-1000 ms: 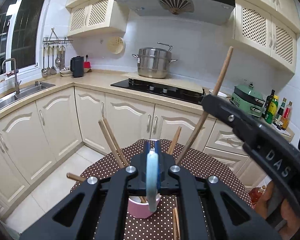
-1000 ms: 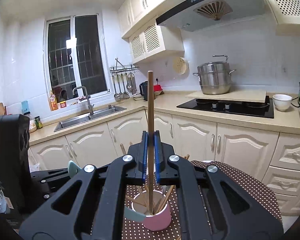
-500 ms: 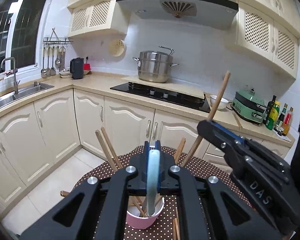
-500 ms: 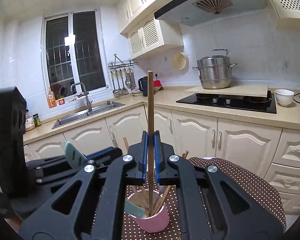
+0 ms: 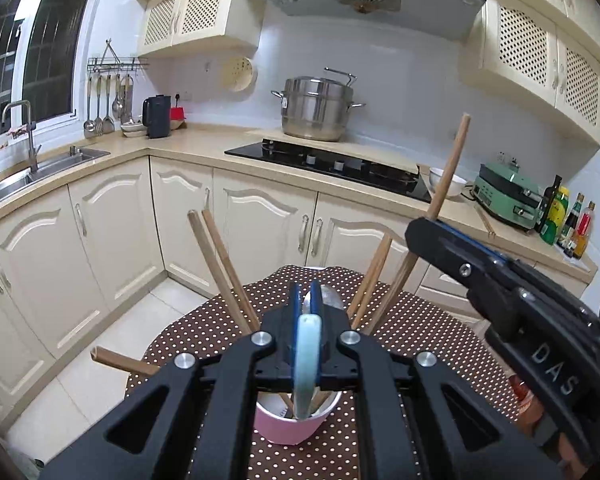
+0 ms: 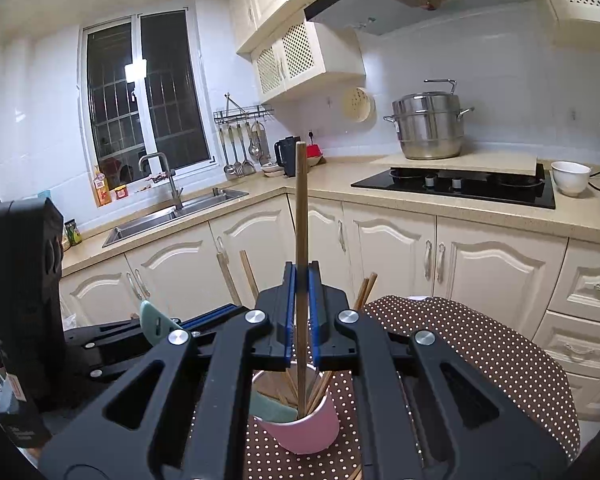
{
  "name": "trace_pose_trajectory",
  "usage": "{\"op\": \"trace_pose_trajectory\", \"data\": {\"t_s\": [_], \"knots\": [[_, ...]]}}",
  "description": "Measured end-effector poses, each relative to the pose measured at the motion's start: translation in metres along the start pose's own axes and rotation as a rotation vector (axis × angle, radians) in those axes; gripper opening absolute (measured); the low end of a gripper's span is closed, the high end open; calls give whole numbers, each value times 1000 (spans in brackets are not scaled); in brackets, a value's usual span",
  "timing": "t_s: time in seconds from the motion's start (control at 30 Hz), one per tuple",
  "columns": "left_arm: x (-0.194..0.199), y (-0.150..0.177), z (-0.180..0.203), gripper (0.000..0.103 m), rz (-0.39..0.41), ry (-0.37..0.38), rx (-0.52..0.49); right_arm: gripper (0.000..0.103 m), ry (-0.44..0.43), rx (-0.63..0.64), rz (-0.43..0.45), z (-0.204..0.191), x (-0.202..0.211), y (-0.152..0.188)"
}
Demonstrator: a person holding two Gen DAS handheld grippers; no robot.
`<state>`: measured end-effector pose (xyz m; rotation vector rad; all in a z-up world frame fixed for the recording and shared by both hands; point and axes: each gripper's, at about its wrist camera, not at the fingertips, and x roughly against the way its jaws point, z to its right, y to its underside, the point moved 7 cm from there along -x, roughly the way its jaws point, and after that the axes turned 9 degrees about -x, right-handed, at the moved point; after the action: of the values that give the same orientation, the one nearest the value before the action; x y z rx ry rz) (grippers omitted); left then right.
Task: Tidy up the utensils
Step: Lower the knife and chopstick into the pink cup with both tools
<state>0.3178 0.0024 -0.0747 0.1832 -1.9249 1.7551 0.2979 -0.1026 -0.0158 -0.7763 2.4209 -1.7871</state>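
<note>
Right wrist view, right tongs (image 6: pixel 301 280) clamping upright wooden chopstick (image 6: pixel 301 208), left tongs (image 5: pixel 307 300) gripping pale-green utensil (image 5: pixel 307 356)

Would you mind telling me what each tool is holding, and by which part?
Left tool: pale green utensil, gripped partway along its handle. Right tool: wooden chopstick, gripped around mid-shaft.
</note>
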Motion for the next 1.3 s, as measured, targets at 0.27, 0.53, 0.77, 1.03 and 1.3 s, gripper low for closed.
{"op": "trace_pose_trajectory", "data": {"t_s": [0.27, 0.53, 0.77, 1.03, 1.3], "knots": [[2, 10, 1, 14, -4, 5, -2, 7, 9, 5, -23, -1, -1, 12], [22, 10, -8, 45, 43, -40, 4, 7, 21, -6, -12, 2, 3, 15], [30, 4, -17, 50, 75, -109, 28, 7, 15, -17, -18, 2, 2, 19], [18, -2, -16, 45, 92, -101, 81, 7, 11, -44, -19, 9, 1, 20], [-14, 2, -9, 5, 19, -39, 99, 7, -17, -105, -29, 27, -2, 22]]}}
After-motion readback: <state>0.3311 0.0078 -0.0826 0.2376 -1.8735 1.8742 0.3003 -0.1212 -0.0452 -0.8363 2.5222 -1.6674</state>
